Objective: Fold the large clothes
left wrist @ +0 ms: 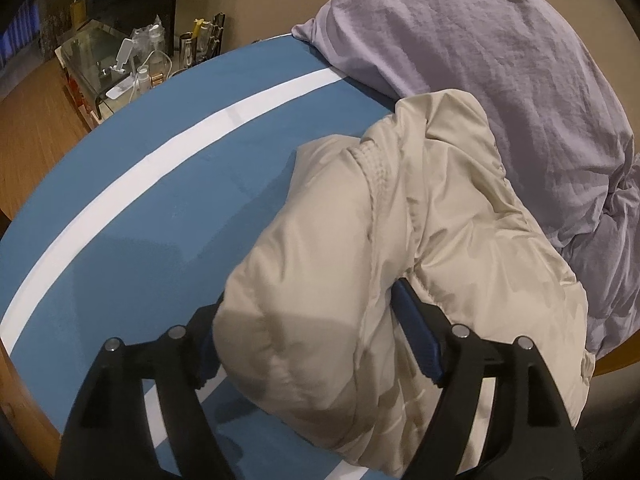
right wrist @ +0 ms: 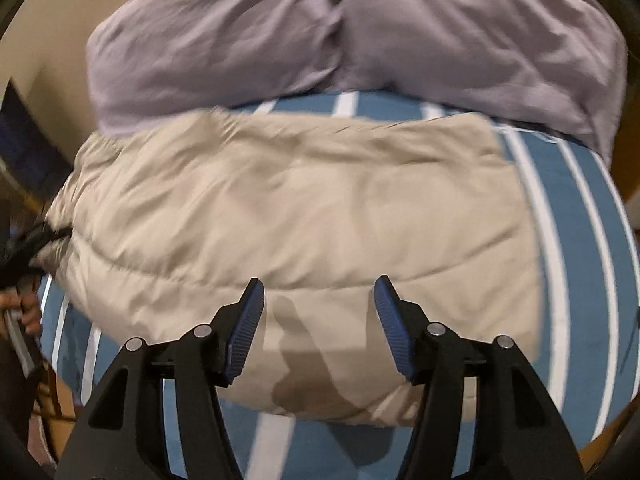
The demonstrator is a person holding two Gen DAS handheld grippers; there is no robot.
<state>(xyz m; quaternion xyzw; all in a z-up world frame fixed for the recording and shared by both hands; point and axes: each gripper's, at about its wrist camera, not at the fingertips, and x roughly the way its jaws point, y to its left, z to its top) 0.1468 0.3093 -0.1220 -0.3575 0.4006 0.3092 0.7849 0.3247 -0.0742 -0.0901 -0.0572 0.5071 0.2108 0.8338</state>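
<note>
Where the blue sheet with white stripes [left wrist: 132,184] covers the bed, one beige padded jacket [left wrist: 400,248] lies bunched toward the head end, its far edge touching the lilac bedding.

Item 1, jacket: quilted, puffy, creased; in the right wrist view it [right wrist: 288,216] spreads broad across the middle of the bed, with striped sheet [right wrist: 568,216] bare to its right and along the near edge.

Item 2, left gripper [left wrist: 308,344]: fingers spread wide on either side of a thick fold of the jacket. The blue pad of the right finger [left wrist: 416,336] presses against the fabric; the left finger is mostly hidden behind the fold. Whether the fold is truly pinched, I cannot tell.

Item 3, right gripper [right wrist: 318,328]: fingers apart, blue ribbed pads [right wrist: 246,332] facing each other over the near part of the jacket, nothing between them. Its shadow falls on the fabric. This view is blurred.

Item 4, lilac pillow [left wrist: 480,48]: crumpled, at the head of the bed, against the beige wall. In the right wrist view the lilac bedding [right wrist: 320,36] runs the full width beyond the jacket.

Item 5, bedside clutter [left wrist: 136,60]: clear stand, bottles, cups with pens, beyond the far left edge of the bed, on a wooden floor [left wrist: 36,128].

Item 6, a hand [right wrist: 28,308] at the left edge of the right wrist view, gripping a dark handle.
</note>
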